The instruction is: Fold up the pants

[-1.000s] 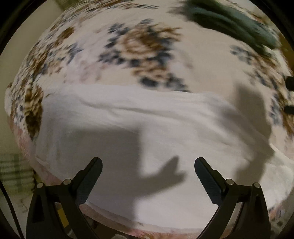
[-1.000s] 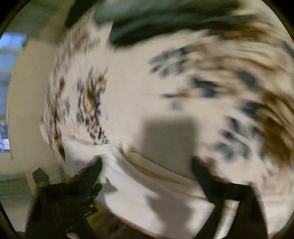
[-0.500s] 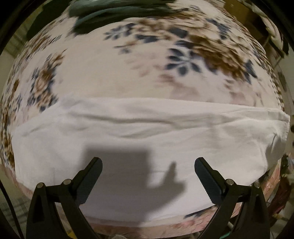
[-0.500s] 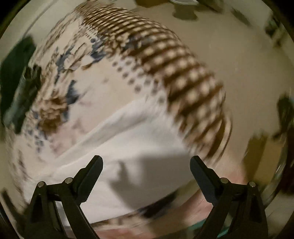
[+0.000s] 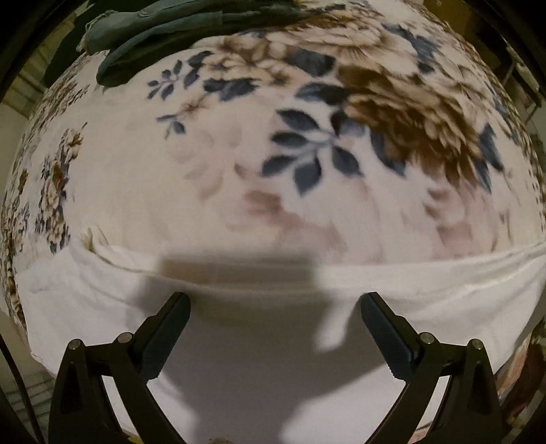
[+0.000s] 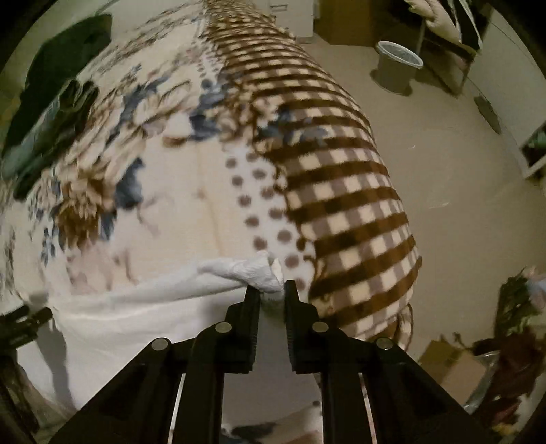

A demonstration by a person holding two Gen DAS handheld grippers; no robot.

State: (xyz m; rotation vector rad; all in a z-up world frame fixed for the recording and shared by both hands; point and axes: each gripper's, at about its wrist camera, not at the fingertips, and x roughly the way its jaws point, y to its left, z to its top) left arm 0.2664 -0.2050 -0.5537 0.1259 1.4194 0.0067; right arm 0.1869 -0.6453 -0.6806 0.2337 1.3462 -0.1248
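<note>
White pants [image 5: 426, 290] lie flat across the near edge of a bed covered by a floral blanket [image 5: 239, 164]. My left gripper [image 5: 274, 328] is open over the middle of the pants, jaws wide apart, holding nothing. In the right wrist view my right gripper [image 6: 271, 293] is shut on a bunched corner of the white pants [image 6: 252, 273] at the right end of the cloth, near the checked part of the blanket [image 6: 341, 211]. The rest of the pants [image 6: 136, 307] stretches left from that corner.
Dark green clothes [image 5: 163, 30] lie at the far side of the bed, also in the right wrist view [image 6: 51, 102]. Beyond the bed's right edge is bare floor with a grey bin [image 6: 397, 65], a cardboard box [image 6: 454, 369] and furniture.
My right gripper has closed from wide open onto the pants' corner. My left gripper has moved forward, so the pants' far edge now sits lower in view; it stays open.
</note>
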